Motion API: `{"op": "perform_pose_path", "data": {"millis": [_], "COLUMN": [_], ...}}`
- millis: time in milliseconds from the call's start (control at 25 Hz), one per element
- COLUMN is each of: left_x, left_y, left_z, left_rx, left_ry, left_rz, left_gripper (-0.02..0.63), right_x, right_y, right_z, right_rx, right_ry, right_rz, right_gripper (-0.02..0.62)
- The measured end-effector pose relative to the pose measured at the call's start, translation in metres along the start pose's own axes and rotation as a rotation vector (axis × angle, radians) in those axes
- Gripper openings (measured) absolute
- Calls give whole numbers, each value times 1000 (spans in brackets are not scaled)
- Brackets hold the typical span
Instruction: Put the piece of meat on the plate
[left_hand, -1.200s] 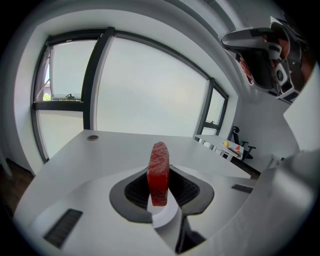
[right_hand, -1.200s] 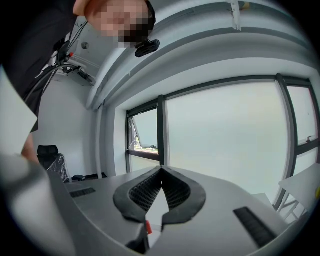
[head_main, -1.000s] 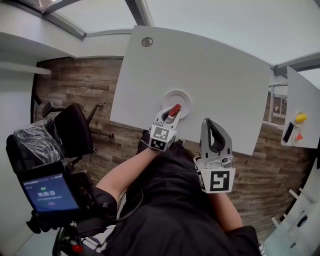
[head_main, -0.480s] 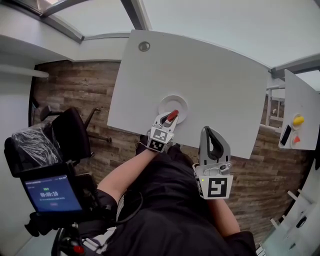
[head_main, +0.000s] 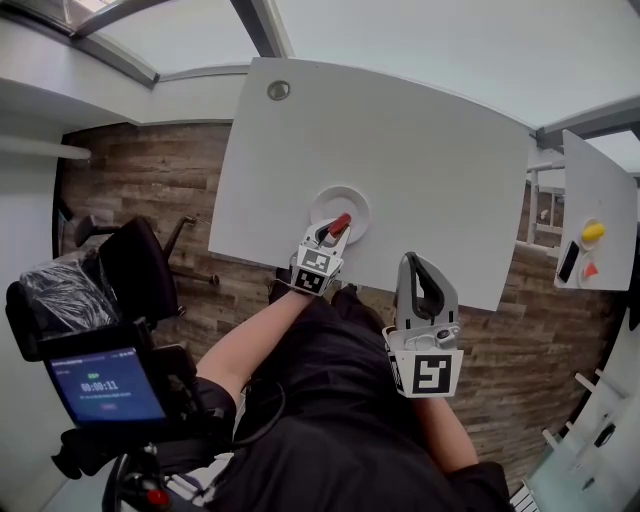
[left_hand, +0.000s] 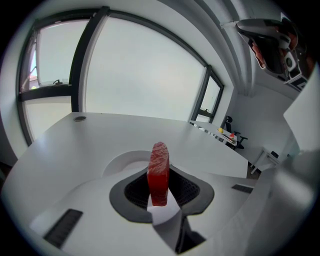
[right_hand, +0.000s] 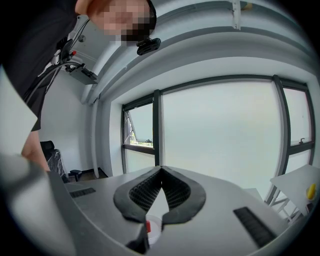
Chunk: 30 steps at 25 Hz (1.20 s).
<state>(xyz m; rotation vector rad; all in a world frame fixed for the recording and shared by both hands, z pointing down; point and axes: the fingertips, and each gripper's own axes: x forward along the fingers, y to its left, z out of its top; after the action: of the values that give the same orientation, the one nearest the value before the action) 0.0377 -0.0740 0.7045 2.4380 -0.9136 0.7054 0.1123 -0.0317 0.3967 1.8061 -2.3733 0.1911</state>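
A red marbled piece of meat (left_hand: 158, 172) stands upright between the jaws of my left gripper (left_hand: 159, 186), which is shut on it. In the head view that left gripper (head_main: 333, 232) holds the meat (head_main: 340, 224) over the near part of a round white plate (head_main: 350, 200) on the white table (head_main: 420, 150). The plate's rim (left_hand: 125, 159) shows just beyond the jaws in the left gripper view. My right gripper (head_main: 419, 262) hangs off the table's near edge, its jaw tips together with nothing in them; its own view shows the right gripper (right_hand: 161, 171) pointing at the windows.
A round grommet (head_main: 278, 90) sits at the table's far left. A second white desk (head_main: 600, 200) at the right carries a yellow object (head_main: 593, 232) and small items. A black office chair (head_main: 140, 265) stands left of the table. A camera rig with a screen (head_main: 105, 385) is near my left side.
My left gripper has come down with the meat, closer over the plate. The right gripper has stayed where it was.
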Motion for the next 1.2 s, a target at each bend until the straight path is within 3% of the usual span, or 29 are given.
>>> {"op": "perform_pose_path", "data": {"millis": [160,360,640,1200], "left_x": [2,5,11,12], "left_y": [-2,-2,-3,3], "left_z": [7,2,-8,-9], "left_rx": [-29,-34,-81,-39], "left_ry": [-14,2,42,58], "left_rz": [-38,-51,-54,-29], "left_gripper": [95,95,95,95], "right_x": [-1,-3,-6,-5], "right_y": [2,4,2,3], "right_z": [1,11,4,8], "right_rx": [-5,-102,-92,-81], "right_ry": [0,-43,-6,-21], "right_rz": [-4,-14,-20,-20], "right_gripper": [3,3,3,3]}}
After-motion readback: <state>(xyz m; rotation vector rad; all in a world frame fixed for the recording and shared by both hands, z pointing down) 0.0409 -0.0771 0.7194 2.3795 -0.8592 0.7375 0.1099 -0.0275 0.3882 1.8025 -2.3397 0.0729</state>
